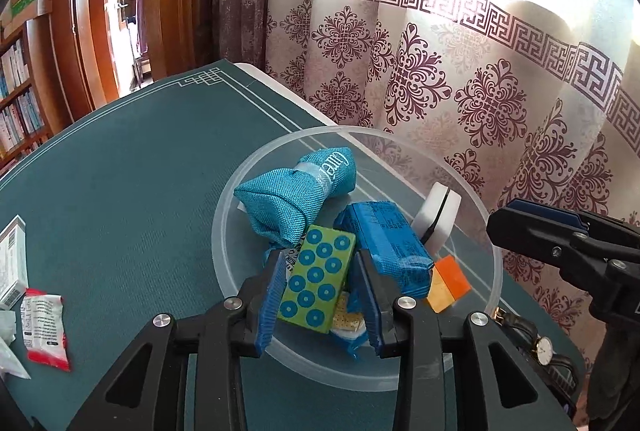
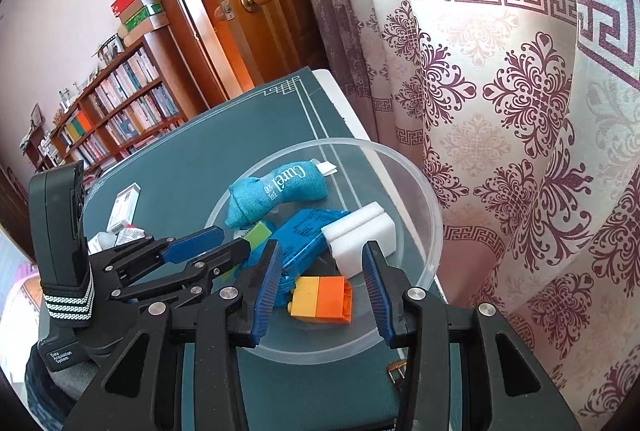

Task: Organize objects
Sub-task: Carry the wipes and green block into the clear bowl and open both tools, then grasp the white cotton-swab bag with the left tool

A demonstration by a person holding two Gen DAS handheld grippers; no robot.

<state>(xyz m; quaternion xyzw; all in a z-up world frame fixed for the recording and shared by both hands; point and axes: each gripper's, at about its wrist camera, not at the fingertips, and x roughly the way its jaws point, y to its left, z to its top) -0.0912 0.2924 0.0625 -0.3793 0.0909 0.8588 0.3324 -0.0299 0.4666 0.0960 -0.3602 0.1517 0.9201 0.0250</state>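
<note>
Most of the sorting looks done: the clear bowl (image 1: pixel 472 187) already holds a teal pouch (image 1: pixel 296 197), a blue packet (image 1: pixel 386 243), a white sponge (image 1: pixel 436 215) and an orange brick (image 1: pixel 448 283). The left gripper (image 1: pixel 320 285) has its jaws loosely apart around the green dotted box (image 1: pixel 318 277), lying in the bowl, long axis running away toward the pouch. The right gripper (image 2: pixel 320 287) hovers empty, jaws at their narrowest. A red wrapper (image 1: pixel 44 327) and white carton (image 1: pixel 10 267) remain on the counter (image 1: pixel 140 171).

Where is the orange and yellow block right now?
The orange and yellow block lies inside the clear bowl, near its front rim, beside the blue packet and below the white sponge.
</note>
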